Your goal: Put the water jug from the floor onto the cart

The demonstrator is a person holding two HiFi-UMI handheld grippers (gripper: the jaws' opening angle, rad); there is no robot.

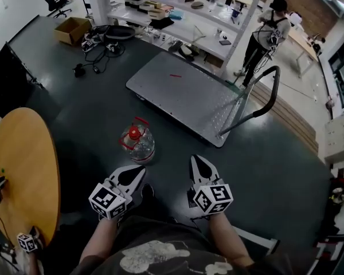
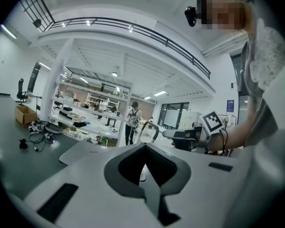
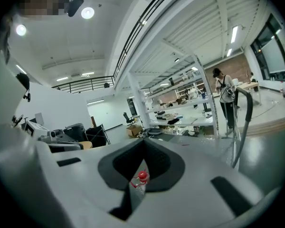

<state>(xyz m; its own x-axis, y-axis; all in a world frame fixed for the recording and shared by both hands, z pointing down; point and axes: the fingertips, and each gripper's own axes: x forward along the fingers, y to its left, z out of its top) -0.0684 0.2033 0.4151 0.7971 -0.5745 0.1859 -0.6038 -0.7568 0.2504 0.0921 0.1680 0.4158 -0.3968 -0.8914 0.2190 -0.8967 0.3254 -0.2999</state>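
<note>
The water jug [image 1: 138,143] is clear with a red cap and red handle. It stands upright on the dark floor, just ahead of my left gripper [image 1: 141,169] and to the left of my right gripper [image 1: 195,158]. Neither gripper touches it, and both are shut with nothing between their jaws. The cart [image 1: 186,93] is a flat grey platform beyond the jug, with its black push handle [image 1: 262,99] at the right end. In the right gripper view the jug [image 3: 139,183] shows small, just past the tips of the right gripper [image 3: 141,161]. The left gripper view looks past the left gripper [image 2: 145,164] to the cart [image 2: 80,151].
A round wooden table [image 1: 23,171] stands close at the left. Beyond the cart are white shelves [image 1: 178,16] full of items, a cardboard box [image 1: 71,30], and cables [image 1: 97,53] on the floor. A person [image 1: 268,36] stands at the cart's far right corner.
</note>
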